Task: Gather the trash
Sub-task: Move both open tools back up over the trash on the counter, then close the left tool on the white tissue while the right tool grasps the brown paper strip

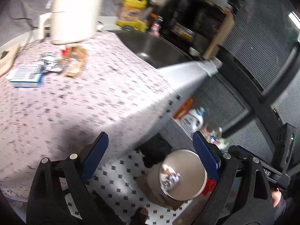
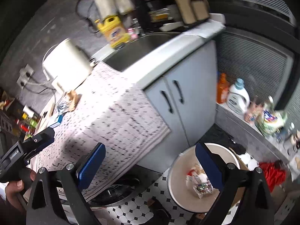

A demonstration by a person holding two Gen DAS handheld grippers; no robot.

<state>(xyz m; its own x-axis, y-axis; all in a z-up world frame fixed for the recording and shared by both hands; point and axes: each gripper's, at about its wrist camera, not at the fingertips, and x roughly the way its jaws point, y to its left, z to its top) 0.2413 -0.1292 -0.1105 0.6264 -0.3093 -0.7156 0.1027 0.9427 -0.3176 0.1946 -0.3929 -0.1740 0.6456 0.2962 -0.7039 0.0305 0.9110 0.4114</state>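
**Both tools wide open above the bin, wrappers left on the surface**

We see the left tool (image 1: pixel 151 152) with its blue pads spread wide and nothing between them; the right tool (image 2: pixel 150 161) stands the same way, apart and empty. Both look down past the edge of the surface (image 1: pixel 78 101), which is covered by a patterned cloth.

The round trash bin (image 1: pixel 182 176) stands on the tiled floor (image 1: pixel 120 176) below that edge, its open mouth facing up. Crumpled wrappers (image 2: pixel 199 183) already lie inside it.

More trash remains on the surface, near the white kettle (image 1: pixel 75 13): a brown paper wrapper (image 1: pixel 76 61) whose long axis runs from the kettle's base towards the near edge, a dark foil packet (image 1: pixel 49 64) just beside it, and a blue-and-white box (image 1: pixel 26 76) lying flat, its long side roughly across the picture.

The left view shows these pieces plainly, while the right view catches them small and blurred. The right view alone shows the cabinet doors (image 2: pixel 174 101) under the sink (image 2: pixel 135 52), the detergent bottles (image 2: pixel 236 97) on a low ledge, a red cloth (image 2: pixel 273 174) beside the bin, and the hand (image 2: pixel 16 189) gripping the left tool's handle.
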